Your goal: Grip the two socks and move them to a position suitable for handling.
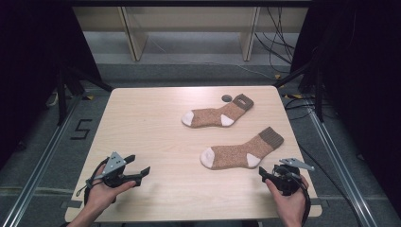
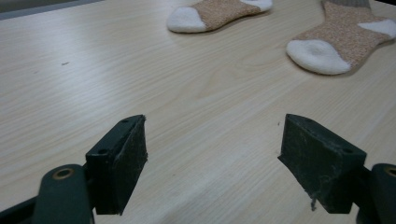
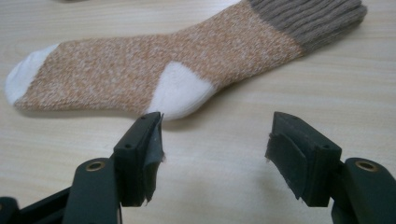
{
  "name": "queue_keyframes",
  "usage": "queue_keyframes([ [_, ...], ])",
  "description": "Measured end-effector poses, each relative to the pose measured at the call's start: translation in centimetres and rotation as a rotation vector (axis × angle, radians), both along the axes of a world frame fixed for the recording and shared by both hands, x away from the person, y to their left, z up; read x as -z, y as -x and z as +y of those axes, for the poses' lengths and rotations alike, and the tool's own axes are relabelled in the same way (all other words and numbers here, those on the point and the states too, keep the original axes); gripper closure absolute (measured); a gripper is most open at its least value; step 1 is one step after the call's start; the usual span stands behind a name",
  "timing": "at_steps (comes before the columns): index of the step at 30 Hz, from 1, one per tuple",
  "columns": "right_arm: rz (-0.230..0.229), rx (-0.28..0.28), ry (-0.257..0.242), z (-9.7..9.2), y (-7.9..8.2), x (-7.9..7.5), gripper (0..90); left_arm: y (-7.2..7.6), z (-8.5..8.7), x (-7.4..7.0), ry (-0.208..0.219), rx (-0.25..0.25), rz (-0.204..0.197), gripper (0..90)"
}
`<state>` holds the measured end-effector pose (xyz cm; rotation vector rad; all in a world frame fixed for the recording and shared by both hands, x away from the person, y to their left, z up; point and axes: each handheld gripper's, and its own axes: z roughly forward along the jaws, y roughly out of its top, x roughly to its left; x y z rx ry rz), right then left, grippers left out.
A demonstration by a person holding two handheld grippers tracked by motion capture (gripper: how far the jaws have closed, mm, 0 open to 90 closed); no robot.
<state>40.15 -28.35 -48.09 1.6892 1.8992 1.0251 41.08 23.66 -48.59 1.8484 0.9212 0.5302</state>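
Just ahead of the spread, empty right gripper [image 3: 212,154] lies the near sock [image 3: 154,74], heel closest; pinching only that thin edge could let it slip. Far off, the left gripper [image 2: 212,161] hangs wide, empty too.

Far sock [image 2: 219,13]: in the left gripper view, cut off by the top edge at 12 o'clock; toe and part of the foot visible, heel clipped, cuff out of frame.
Near sock [image 2: 334,39]: in the same view, cut by the top and right edges at 1 o'clock; cuff mostly lost.
Near sock cuff [image 3: 310,16]: in the right gripper view, clipped by the top edge at 1 o'clock.
Dark round spot [image 1: 226,98]: at 12 o'clock on the table [image 1: 156,137], too small to identify.
Forearms: cut off by the bottom edge at 6 o'clock in the high view.
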Motion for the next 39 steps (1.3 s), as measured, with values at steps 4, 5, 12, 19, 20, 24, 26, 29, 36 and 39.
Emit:
queue_keyframes([
  [4,-0.007,-0.003,-0.004,-0.3,-0.8,0.1,35.6,-0.7,-1.4,-0.1,-0.021,0.024,0.013,21.7],
  [5,-0.004,-0.014,0.008,-0.3,-1.2,-0.2,35.7,-0.7,-1.8,-0.1,-0.025,0.024,0.019,21.6],
  [12,0.001,-0.036,0.058,0.5,-2.2,-1.4,36.8,0.1,-2.9,0.0,-0.015,0.078,0.015,21.7],
  [19,0.033,-0.091,0.096,1.9,-5.6,-2.1,37.5,0.4,-1.7,-0.2,-0.002,0.039,0.013,21.7],
  [20,0.051,-0.091,0.078,2.3,-6.0,-2.0,37.5,0.3,-1.6,-0.2,-0.005,0.035,0.014,21.7],
  [24,0.103,-0.137,0.122,3.6,-8.3,-1.5,36.8,0.0,-1.6,0.2,0.006,0.039,0.028,21.8],
  [26,0.122,-0.113,0.105,4.1,-8.5,-1.3,36.1,0.1,-1.7,0.2,0.000,0.037,0.032,21.8],
  [29,0.148,-0.146,0.140,4.5,-9.4,-0.8,33.8,0.0,-1.7,0.3,0.001,0.046,0.033,21.8],
  [36,0.185,-0.174,0.207,5.5,-10.1,0.1,31.4,0.2,-1.8,0.2,-0.014,0.045,0.025,21.8],
  [39,0.196,-0.174,0.220,5.7,-10.2,0.1,34.4,0.2,-1.9,0.2,-0.014,0.045,0.026,21.7],
])
